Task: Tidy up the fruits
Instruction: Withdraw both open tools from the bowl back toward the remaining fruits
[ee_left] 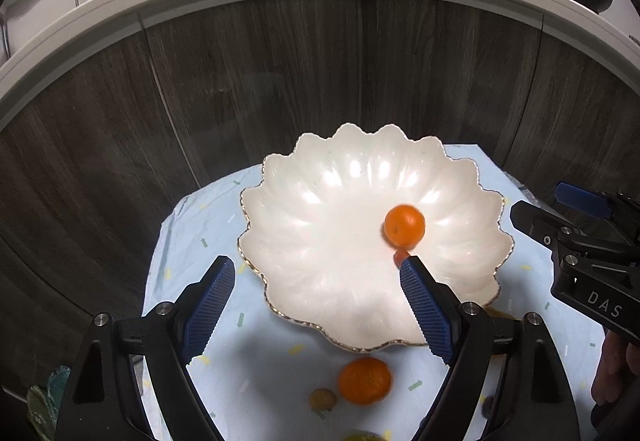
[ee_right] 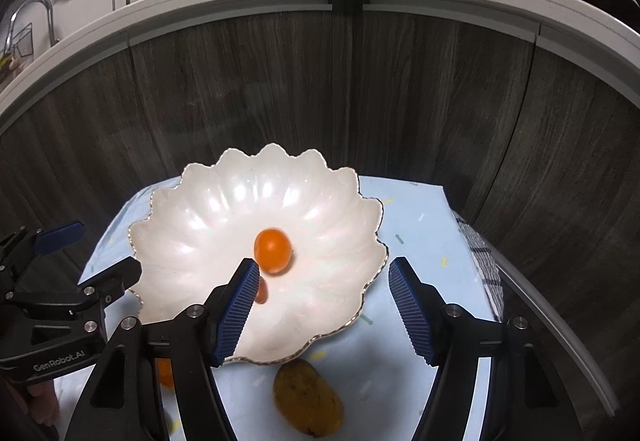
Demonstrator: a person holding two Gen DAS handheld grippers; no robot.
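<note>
**Small orange fruit in the shell bowl, both grippers open and empty**

Left wrist view: left gripper [ee_left: 316, 269] above the near rim of the white scalloped bowl [ee_left: 320, 201], blue pads wide apart, nothing between them. Inside the bowl, toward its right side, a small round orange fruit [ee_left: 404, 225], blurred; just below it a smaller reddish piece [ee_left: 400, 256], mostly hidden behind the right fingertip. On the light blue cloth [ee_left: 192, 233] at the table's near edge, outside the bowl: a larger orange [ee_left: 364, 381] and just beside it, to the left, a small brownish fruit [ee_left: 322, 398]. Right gripper [ee_left: 560, 237] at the bowl's right rim.

Right wrist view: right gripper [ee_right: 322, 265] over the bowl's [ee_right: 224, 201] near right rim, pads well apart, holding nothing. Small orange fruit [ee_right: 273, 250] near the bowl's middle, blurred, just beyond the left pad. On the cloth [ee_right: 420, 225] at the table's near edge, a yellow-brown oblong fruit [ee_right: 308, 397], close to the bowl's rim. Left gripper [ee_right: 80, 265] at the bowl's left rim, open too.
</note>
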